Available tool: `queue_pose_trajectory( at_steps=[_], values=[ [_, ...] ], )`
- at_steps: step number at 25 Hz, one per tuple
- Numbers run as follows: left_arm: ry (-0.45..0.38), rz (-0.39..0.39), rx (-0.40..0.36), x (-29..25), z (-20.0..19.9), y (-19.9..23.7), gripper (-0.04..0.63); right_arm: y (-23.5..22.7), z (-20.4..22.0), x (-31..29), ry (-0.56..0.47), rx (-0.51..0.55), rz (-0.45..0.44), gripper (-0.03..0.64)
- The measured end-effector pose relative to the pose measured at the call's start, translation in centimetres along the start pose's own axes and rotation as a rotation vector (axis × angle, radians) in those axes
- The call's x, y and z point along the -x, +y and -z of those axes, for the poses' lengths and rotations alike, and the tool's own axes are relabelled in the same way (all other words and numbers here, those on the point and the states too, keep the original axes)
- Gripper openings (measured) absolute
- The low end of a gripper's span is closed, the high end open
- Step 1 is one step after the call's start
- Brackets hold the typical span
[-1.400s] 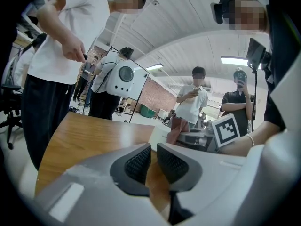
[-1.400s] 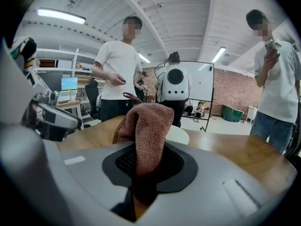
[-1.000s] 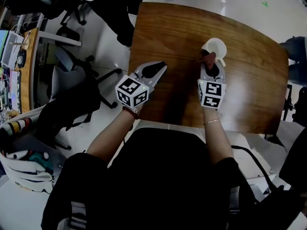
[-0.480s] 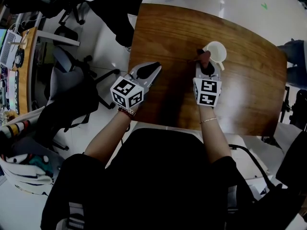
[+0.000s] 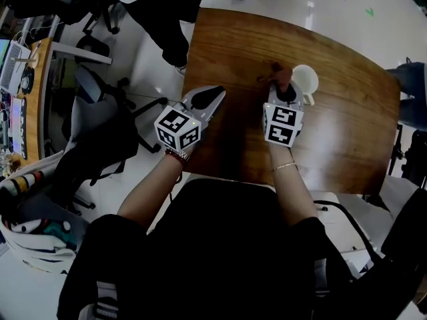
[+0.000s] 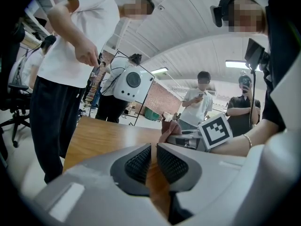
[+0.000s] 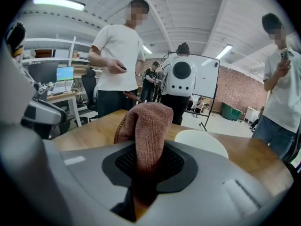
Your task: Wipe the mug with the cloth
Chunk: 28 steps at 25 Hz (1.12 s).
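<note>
Rust-brown terry cloth point(image 7: 149, 126) is pinched between the jaws of the right gripper point(image 7: 149, 161), its free end standing up in a folded hump above the pads. The left gripper point(image 6: 154, 147) has its 2 jaws drawn almost together, with only a thin slit between the ribbed pads and nothing in it. In the head view the left gripper sits over the near left edge of the table point(image 5: 233, 39), well apart from the right one, which points away from the person near the middle of the tabletop. Just beyond and to the right of the cloth stands the mug point(image 5: 305, 82), pale cream and upright, its mouth open to the ceiling. The cloth lies right against the mug's left side, though whether it touches the rim cannot be told. The tabletop is glossy brown wood and otherwise bare around the mug. Past the table's far edge stands a person in a white shirt and dark trousers point(image 7: 117, 55). A white round-bodied machine point(image 7: 181, 76) stands farther back, and a dark office chair point(image 5: 100, 92) stands on the pale floor to the left.
</note>
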<state>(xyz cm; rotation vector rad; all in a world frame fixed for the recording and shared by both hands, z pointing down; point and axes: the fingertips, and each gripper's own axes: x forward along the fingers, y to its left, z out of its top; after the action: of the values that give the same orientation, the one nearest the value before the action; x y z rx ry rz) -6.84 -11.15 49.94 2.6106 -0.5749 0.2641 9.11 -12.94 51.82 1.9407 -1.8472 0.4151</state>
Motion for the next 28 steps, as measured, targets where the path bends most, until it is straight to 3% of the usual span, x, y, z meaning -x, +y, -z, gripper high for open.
queue_pose_trajectory(
  at_steps=[9,16,19,25,28],
  values=[
    [0.017,0.064,-0.059,-2.5,-1.1,0.2,0.031,0.2,2.7,-0.2,0.065,-0.052,-0.014,0.072],
    [0.07,0.241,-0.214,-7.7,-3.0,-1.4,0.031,1.2,2.9,2.5,0.014,-0.006,-0.101,0.072],
    [0.101,0.258,-0.218,-9.5,-3.2,-1.1,0.031,0.3,3.3,4.0,0.006,-0.017,-0.075,0.072],
    [0.086,0.252,-0.178,-9.8,-2.9,-1.8,0.031,-5.6,5.7,7.1,-0.014,-0.175,0.065,0.072],
    [0.093,0.25,-0.155,-9.3,-1.6,-2.4,0.031,-7.5,5.4,7.9,-0.037,-0.183,0.088,0.072]
  ],
)
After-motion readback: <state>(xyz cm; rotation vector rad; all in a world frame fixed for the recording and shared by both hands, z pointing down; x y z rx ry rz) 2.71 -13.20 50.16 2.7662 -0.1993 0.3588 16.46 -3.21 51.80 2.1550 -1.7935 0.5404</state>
